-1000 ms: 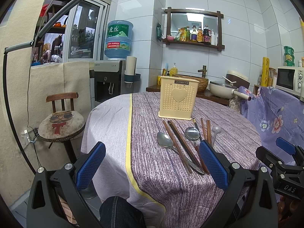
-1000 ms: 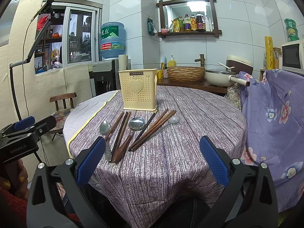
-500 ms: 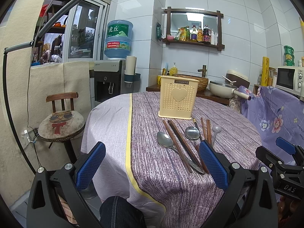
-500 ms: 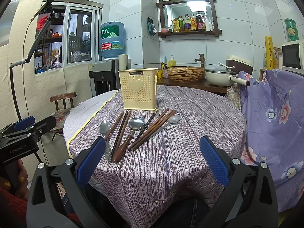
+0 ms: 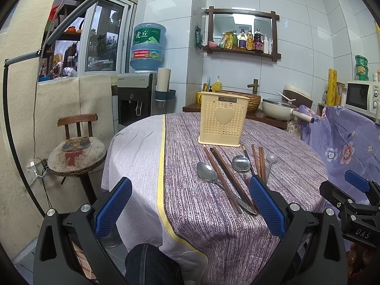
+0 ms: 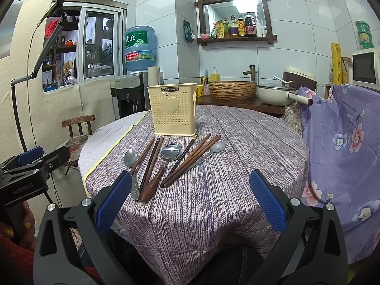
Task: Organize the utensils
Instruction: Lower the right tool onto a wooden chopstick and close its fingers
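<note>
the utensils lie loose on the striped tablecloth (image 6: pixel 232 190), fanned out just in front of the cream holder (image 6: pixel 173 109), which stands upright at about 12 o'clock from both claws. in the right wrist view, the small spoon (image 6: pixel 131 158) is at the 9 o'clock edge of the fan, then a dark chopstick pair (image 6: pixel 152 159), the wide spoon (image 6: pixel 170 152), a thin black chopstick (image 6: pixel 184 154), a brown chopstick pair (image 6: pixel 192 163), and at the 3 o'clock edge the long thin spoon (image 6: pixel 211 152). several handles cross or touch near the table's front edge, so they are not cleanly apart.

the right claw (image 6: pixel 190 204) is spread wide with nothing between its blue pads (image 6: pixel 267 204), held low at 6 o'clock of the fan and not touching anything. the left claw (image 5: pixel 190 204) is equally wide and empty, aimed more at the pale cloth (image 5: pixel 140 156) at 10 o'clock of the utensils.

nothing looks sorted yet, so the step in hand is likely a first pick. a good start is probably the long thin spoon, since it lies outermost with bare cloth beside it. closing across the handle rather than the bowl should help, as flat metal on cloth may slide. a pair of chopsticks is best lifted together. the holder looks light and could tip if a utensil is pushed against its wall, so drop pieces in from above.
</note>
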Demonstrator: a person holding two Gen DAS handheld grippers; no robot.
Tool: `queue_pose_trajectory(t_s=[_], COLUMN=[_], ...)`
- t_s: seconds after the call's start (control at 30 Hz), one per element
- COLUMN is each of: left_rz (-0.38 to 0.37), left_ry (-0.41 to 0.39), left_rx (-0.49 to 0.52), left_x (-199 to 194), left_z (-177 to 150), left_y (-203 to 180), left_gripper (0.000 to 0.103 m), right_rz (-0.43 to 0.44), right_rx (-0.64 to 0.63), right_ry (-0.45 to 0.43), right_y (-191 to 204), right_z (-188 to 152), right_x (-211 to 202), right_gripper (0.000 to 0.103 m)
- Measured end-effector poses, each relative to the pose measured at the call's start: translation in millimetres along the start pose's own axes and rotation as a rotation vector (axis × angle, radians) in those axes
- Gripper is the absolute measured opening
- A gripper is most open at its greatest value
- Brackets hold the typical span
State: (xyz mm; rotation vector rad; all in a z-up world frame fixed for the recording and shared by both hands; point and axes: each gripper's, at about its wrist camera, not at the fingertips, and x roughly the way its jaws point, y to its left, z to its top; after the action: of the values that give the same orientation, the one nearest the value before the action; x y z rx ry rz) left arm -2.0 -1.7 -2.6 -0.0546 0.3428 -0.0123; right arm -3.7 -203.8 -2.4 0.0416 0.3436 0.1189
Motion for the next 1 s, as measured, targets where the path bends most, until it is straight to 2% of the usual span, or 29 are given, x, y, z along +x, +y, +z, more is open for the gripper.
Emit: queue_pose_trajectory(t_s=[0.3,0.4,0.5,0.57,0.77,1.0], left_rz=[0.001,-0.01,-0.024,-0.015,0.021,-0.006], left_ry=[0.015,0.072,0.15,0.159,0.179,0.29], left_rx=[0.003,0.001,-0.026,-0.034,0.018,0.073], left_x=[4.5,17.1,35.7,42.3,62.6,98.3], left_z=[-3.1,-4.5,-5.2,-3.4,8.5,20.4], left_y=[2.5,6.5,15.5,18.6,17.0,12.6], left_gripper=[0.098,0.098,0.098,0.098,0.097,0.089], right_rz=[-0.014,-0.052,-0.054,-0.048,-0.058,-0.039], right_rx=[0.001,0.022,0.061,0.074,0.047,0.081], right_ry=[0.015,0.058,0.13,0.168,0.208,0.289], right_y=[-2.7,-12.1,-23.9,-30.5,-41.3,-55.4], right_z=[-2.8,-2.3,-3.3,-3.6,3.7,16.5], right_x=[8.2,22.0,40.3,52.0,78.8,114.5], right_gripper=[0.098,0.098,0.098,0.098,0.098,0.097])
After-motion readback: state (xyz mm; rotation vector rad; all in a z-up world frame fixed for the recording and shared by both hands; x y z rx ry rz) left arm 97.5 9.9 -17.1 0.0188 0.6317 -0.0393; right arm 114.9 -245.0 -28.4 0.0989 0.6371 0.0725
